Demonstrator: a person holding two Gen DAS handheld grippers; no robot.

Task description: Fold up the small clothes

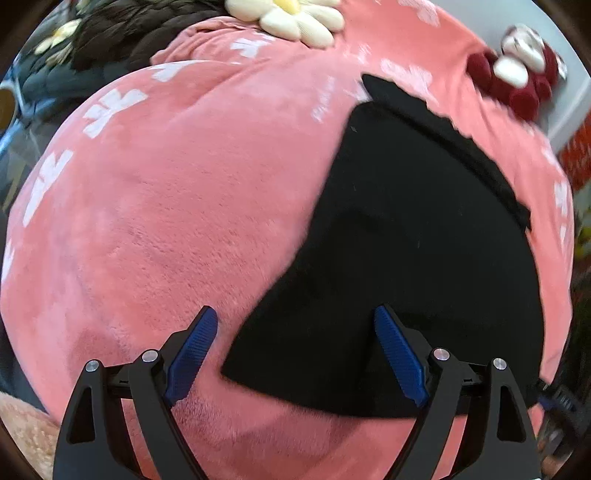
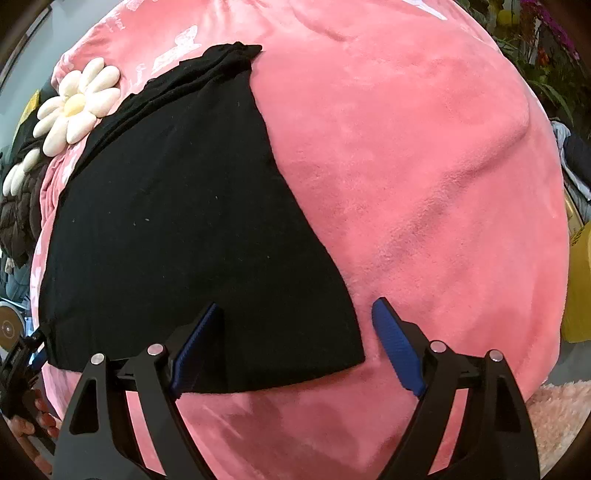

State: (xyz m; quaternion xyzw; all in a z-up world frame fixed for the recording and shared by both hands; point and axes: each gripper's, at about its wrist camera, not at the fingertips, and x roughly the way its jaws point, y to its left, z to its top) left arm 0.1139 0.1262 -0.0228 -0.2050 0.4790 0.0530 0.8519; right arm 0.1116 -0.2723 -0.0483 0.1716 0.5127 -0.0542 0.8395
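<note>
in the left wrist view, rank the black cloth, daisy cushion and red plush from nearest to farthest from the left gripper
1. black cloth: its near corner lies between the open left gripper's fingers
2. red plush: far right, at the blanket's edge
3. daisy cushion: top centre; close to the plush in distance, ranking uncertain

The garment (image 1: 406, 229) lies flat on the blanket (image 1: 166, 221). Its near left corner sits between the left gripper's (image 1: 295, 354) spread fingers, its near right corner between the right gripper's (image 2: 295, 347). A flower cushion (image 2: 77, 105) rests beyond the garment.
</note>
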